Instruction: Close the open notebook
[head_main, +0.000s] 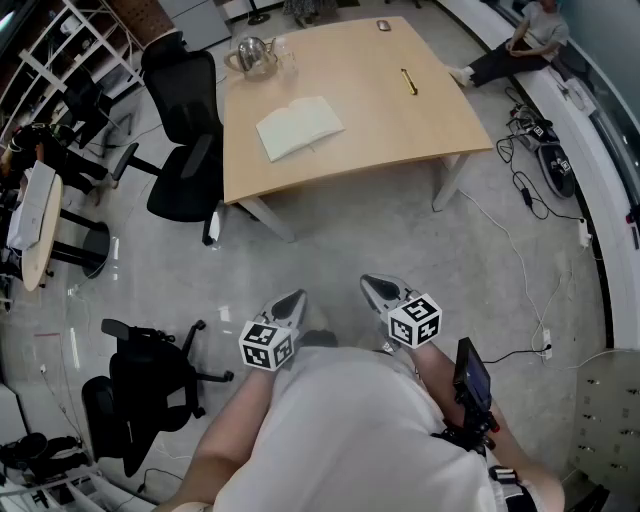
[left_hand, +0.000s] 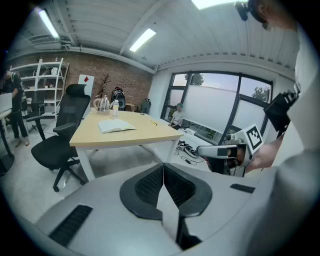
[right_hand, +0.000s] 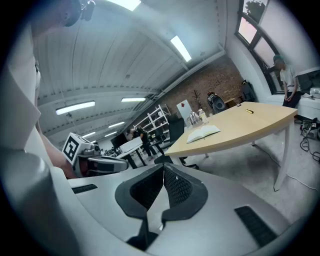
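In the upper middle of the head view, the notebook (head_main: 299, 127) lies open, pages up, on the left half of the table (head_main: 390, 120), a little skewed to the table's edge. Above it in the frame stands a glass kettle (head_main: 250, 55). To its right, well apart, lies a yellow pen (head_main: 408, 82). A black chair (head_main: 188, 150) stands at the table's left side.

Both grippers are far below the notebook in the frame, over the floor (head_main: 400, 240), well apart from the table. The left gripper (head_main: 288, 306) sits lower centre-left and the right gripper (head_main: 380, 292) is just to its right, both tips pointing up-frame toward the table.

In each gripper view the jaws are pressed together with nothing between them. The notebook shows small beyond them, up and left of the jaws in the left gripper view and up and right in the right gripper view.

A person (head_main: 520, 45) sits in the upper right corner.
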